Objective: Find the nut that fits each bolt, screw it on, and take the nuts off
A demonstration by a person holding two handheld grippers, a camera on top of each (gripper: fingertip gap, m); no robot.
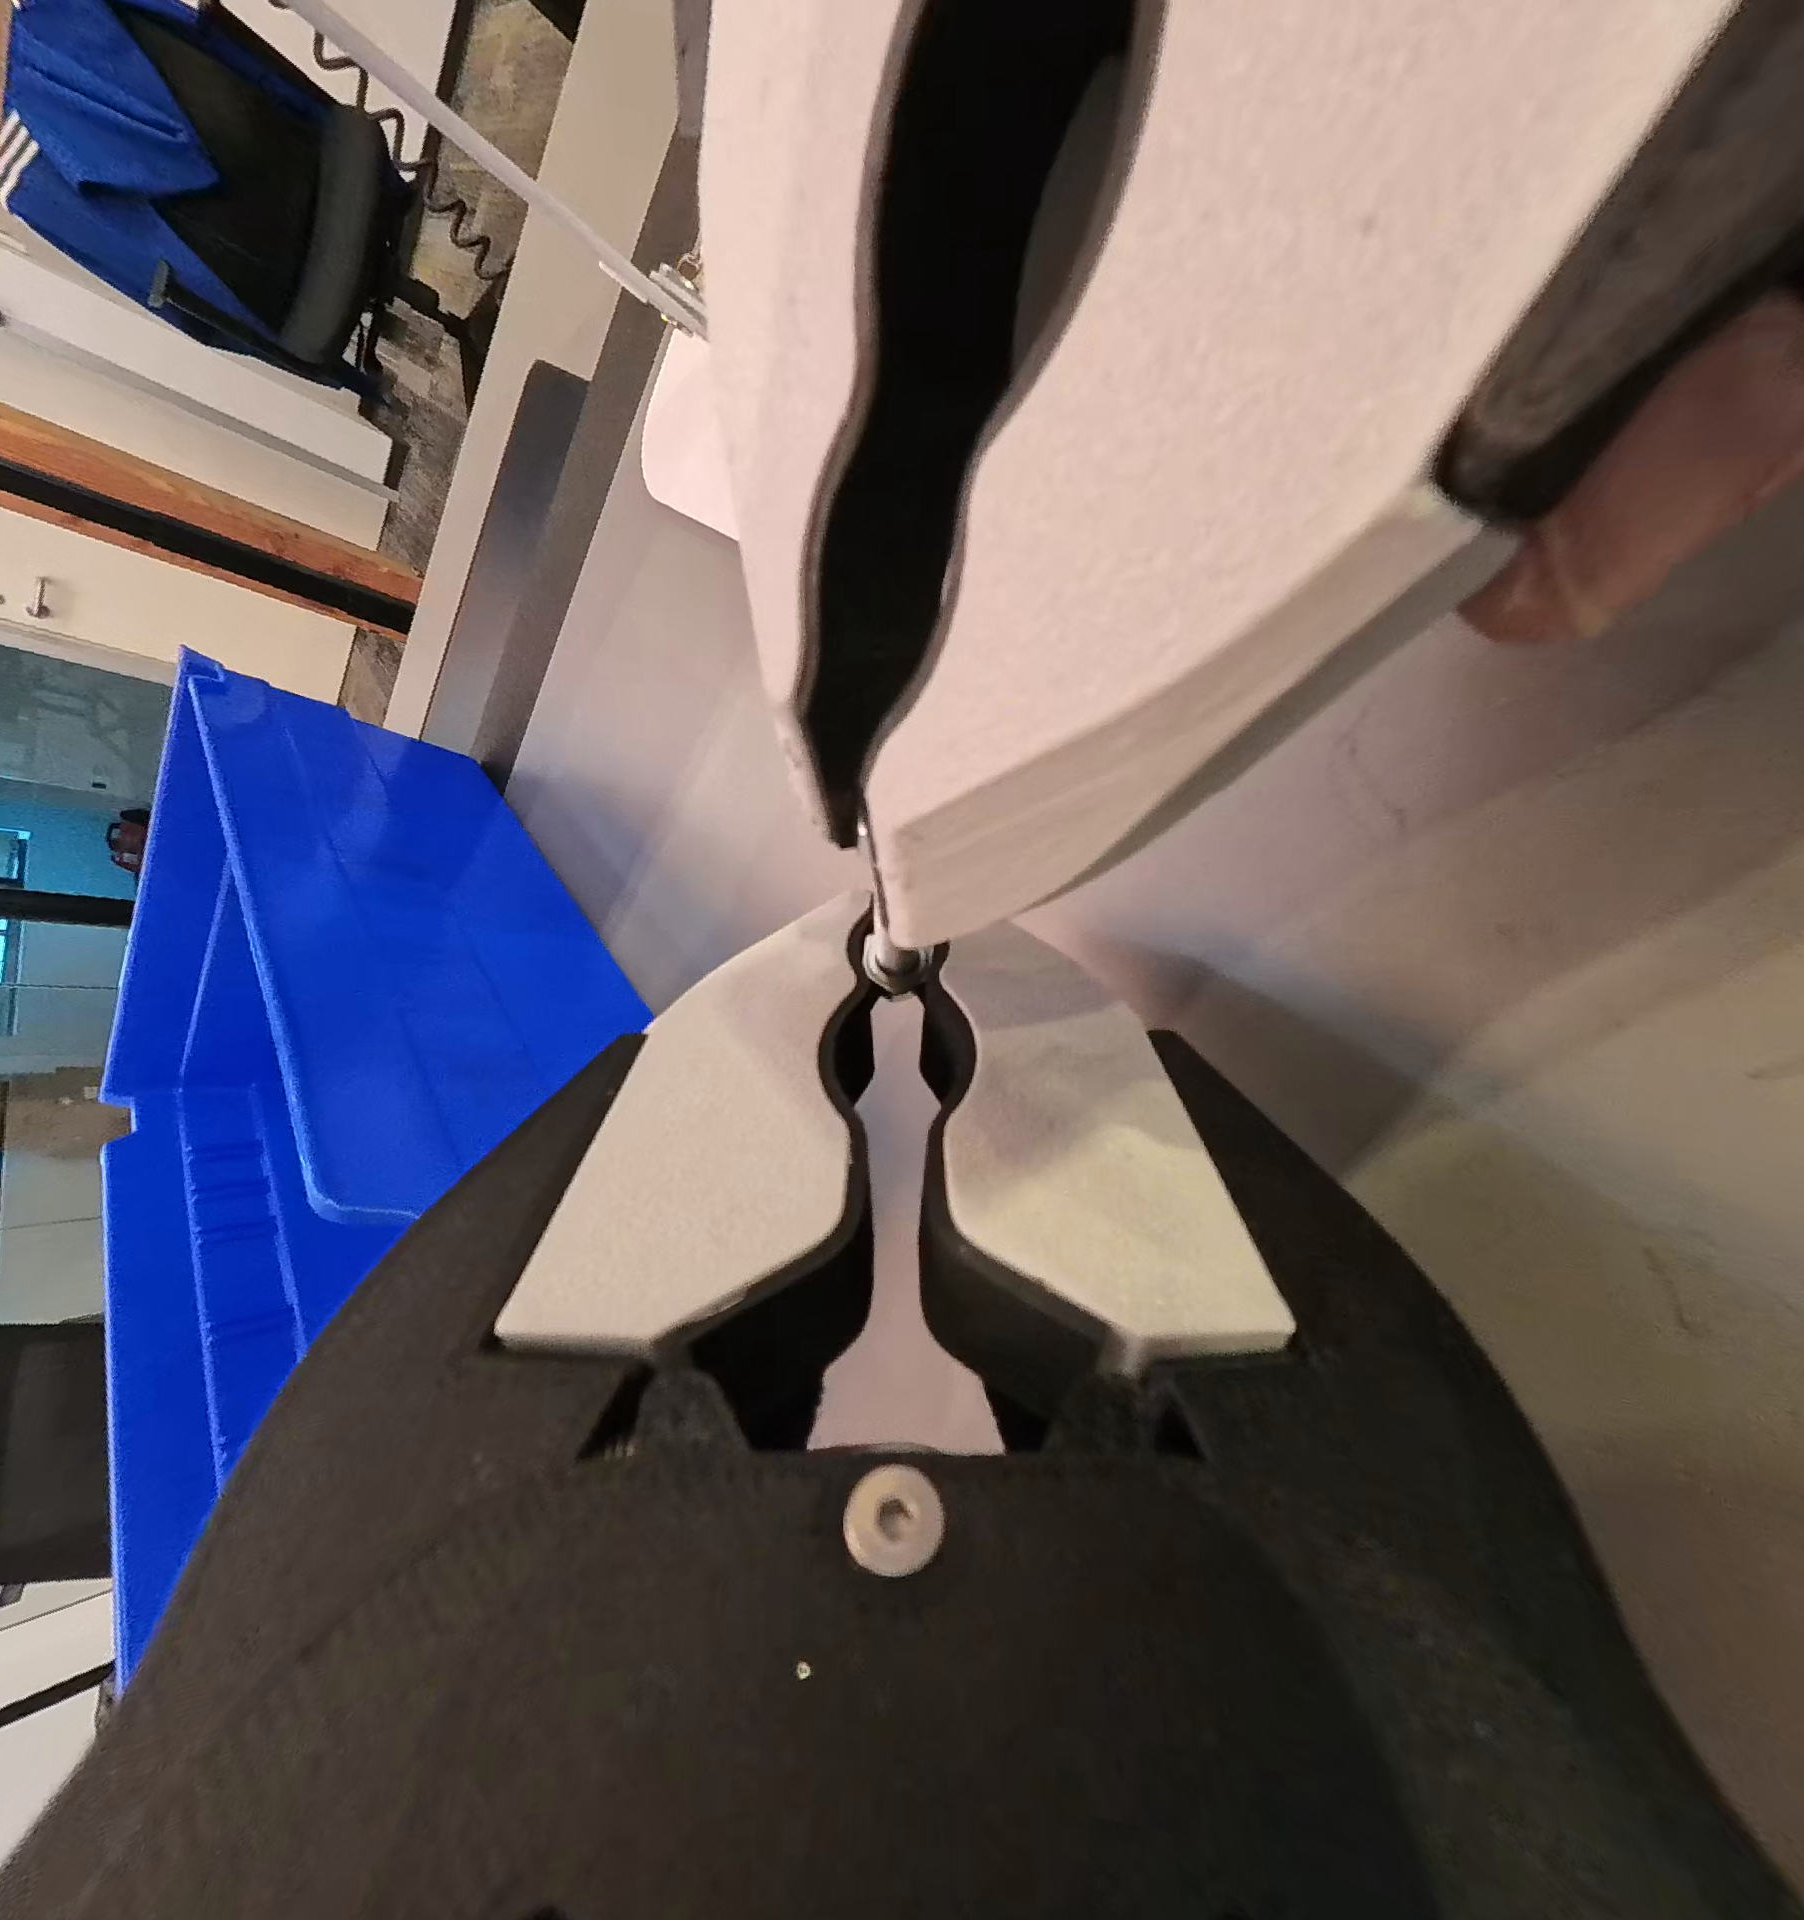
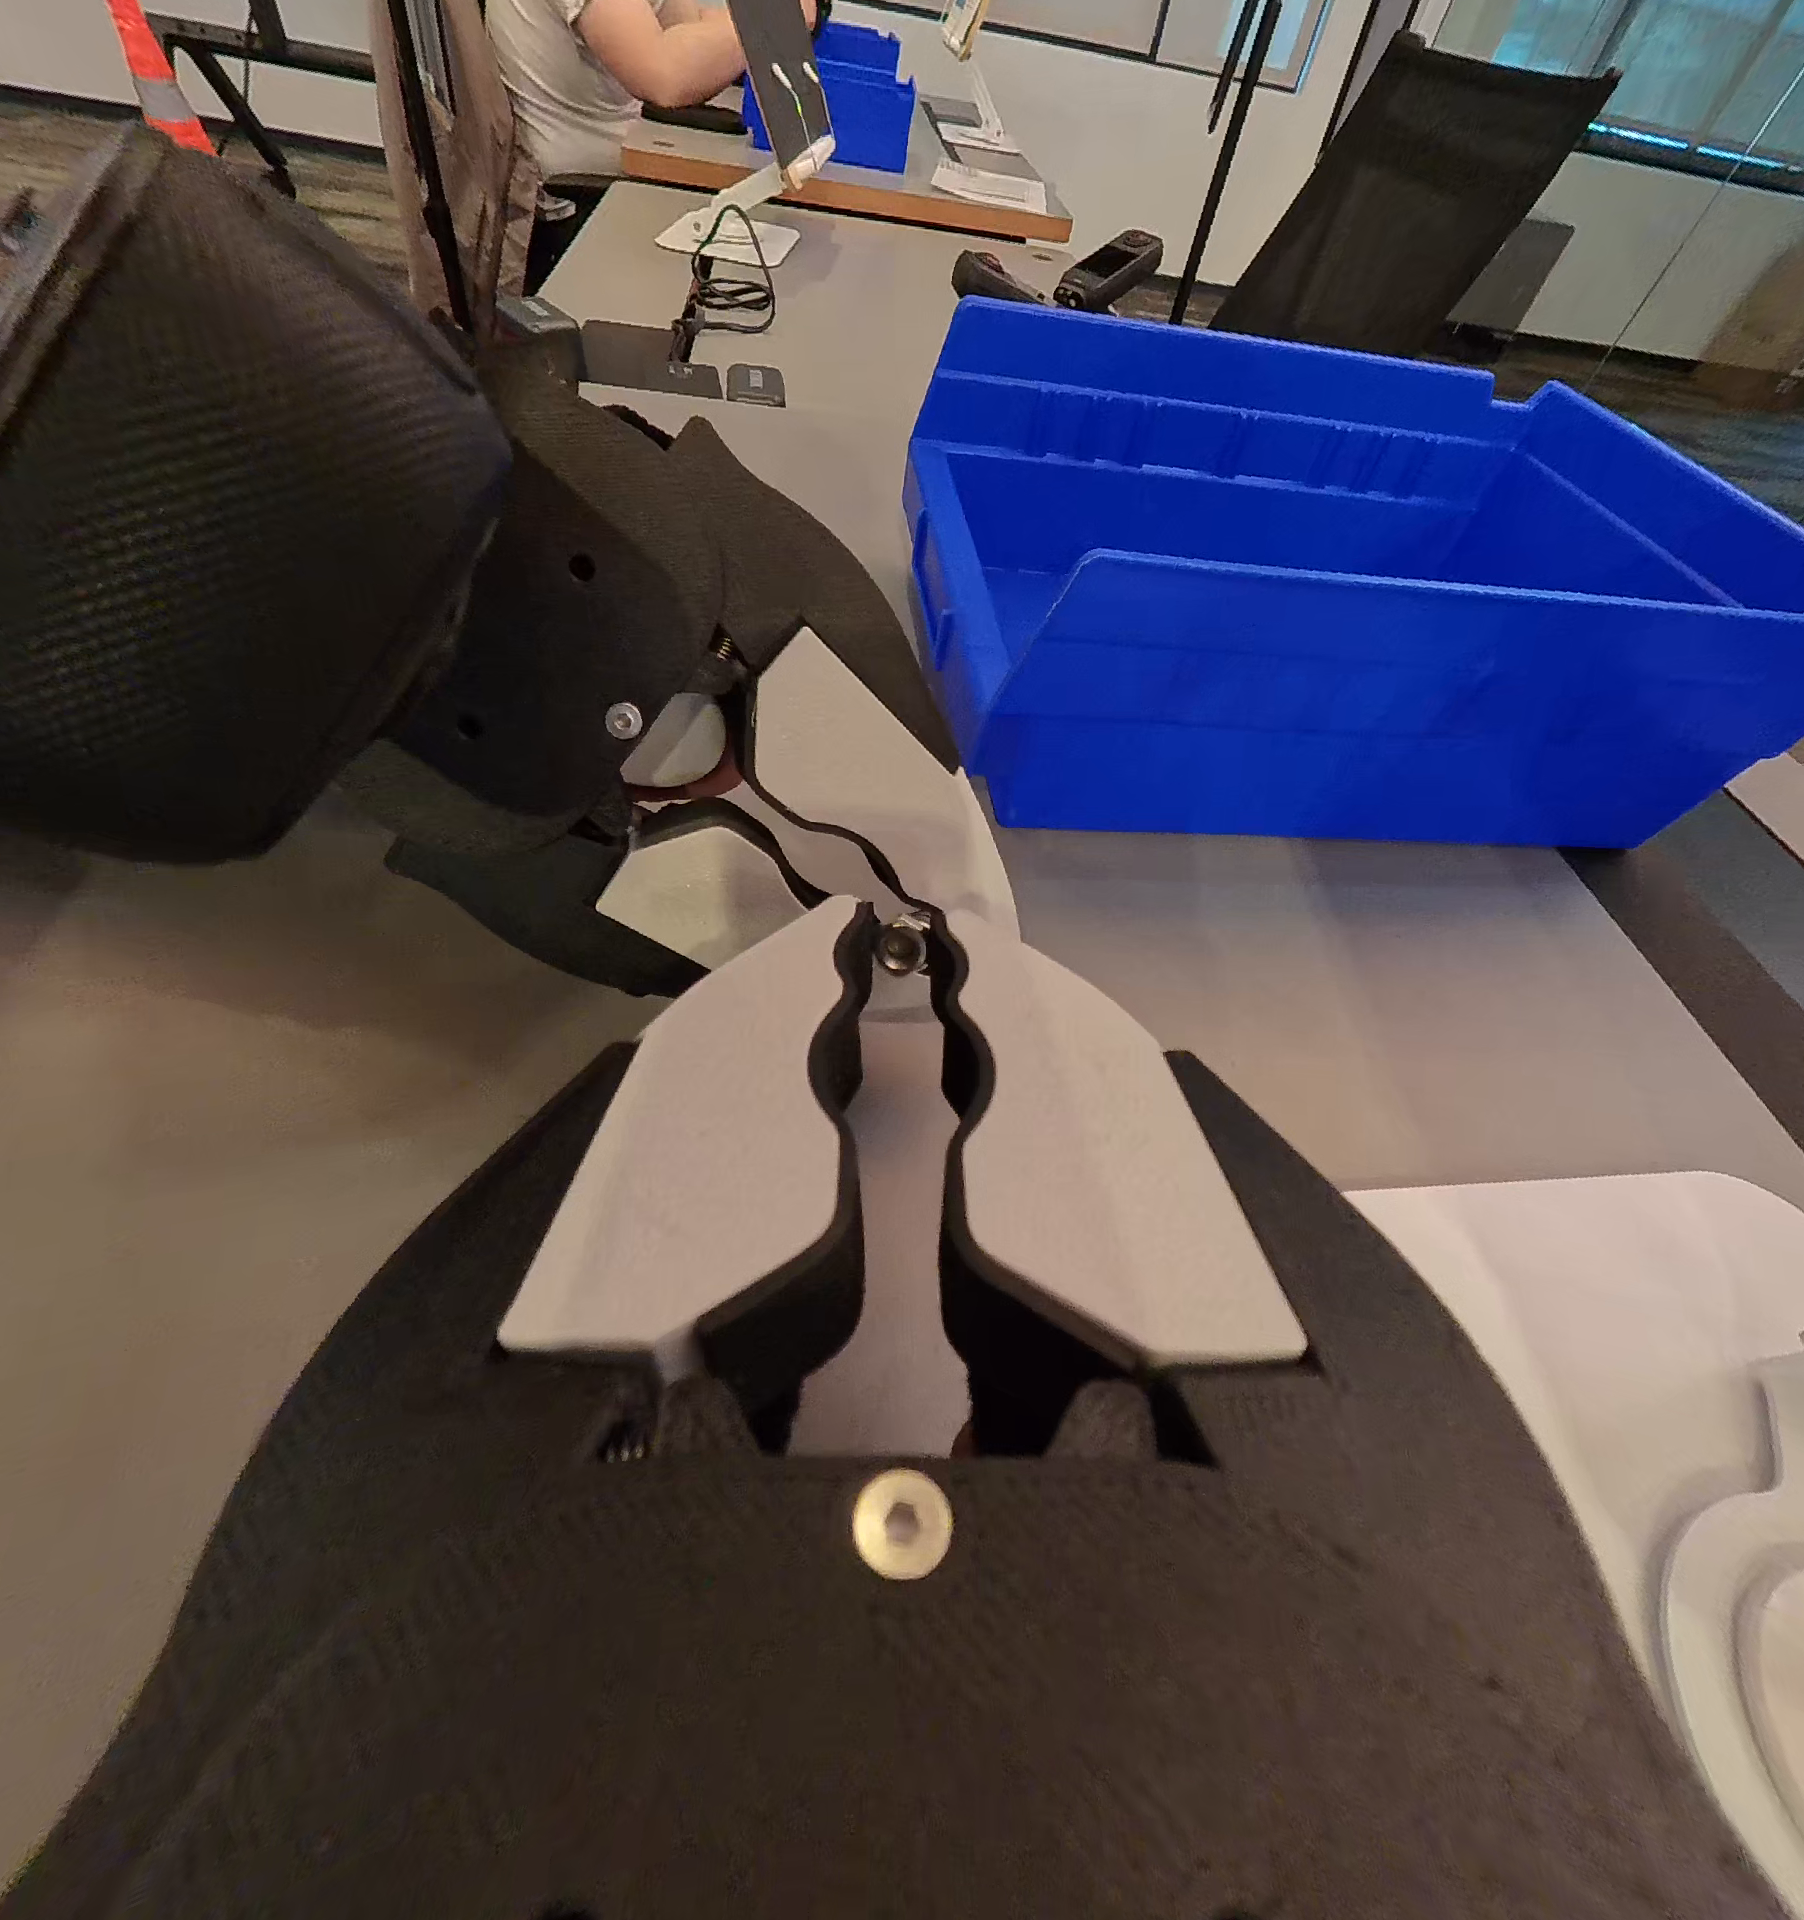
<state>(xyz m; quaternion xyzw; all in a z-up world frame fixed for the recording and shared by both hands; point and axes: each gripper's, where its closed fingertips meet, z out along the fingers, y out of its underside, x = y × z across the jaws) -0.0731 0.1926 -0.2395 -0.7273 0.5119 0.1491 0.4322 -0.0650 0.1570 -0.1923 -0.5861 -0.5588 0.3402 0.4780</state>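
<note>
Office workspace, grey tabletop (image 2: 1241, 1039) w/ blue bin (image 2: 1397, 665) upper right of the right wrist view; same bin at left edge of the left wrist view. White tray (image 2: 1604, 1351) lower right. Person seated at a far desk, top of frame.

Item 1: bolt (image 1: 880, 894). Small silver, held in the air above the table, centre of both frames. Shank runs between the two grippers; head end faces the right wrist cam.

Item 2: nut (image 1: 893, 975). Silver hex, on the bolt's shank, centre of the left wrist view.

Item 3: left gripper (image 1: 893, 982). Nearly closed, tips clamped on the nut. In the right wrist view it comes in from the left, fingers pinched almost together at centre.

Item 4: right gripper (image 2: 900, 948). Narrow gap, pads pressed on the bolt's head end. In the left wrist view it descends from the top, tips meeting the shank.

Risks (judgement):
- Small parts, tip-only grip: twist w/ poor alignment could pop the nut out of the pads; it would drop to the table and roll.
- Axes of the two grippers off-line: thread may bind or cross.
- Bolt may spin w/ the nut if the right grip slackens, so no progress.
- Thread engagement too small to tell; stage of screwing on vs. off unclear.
</note>
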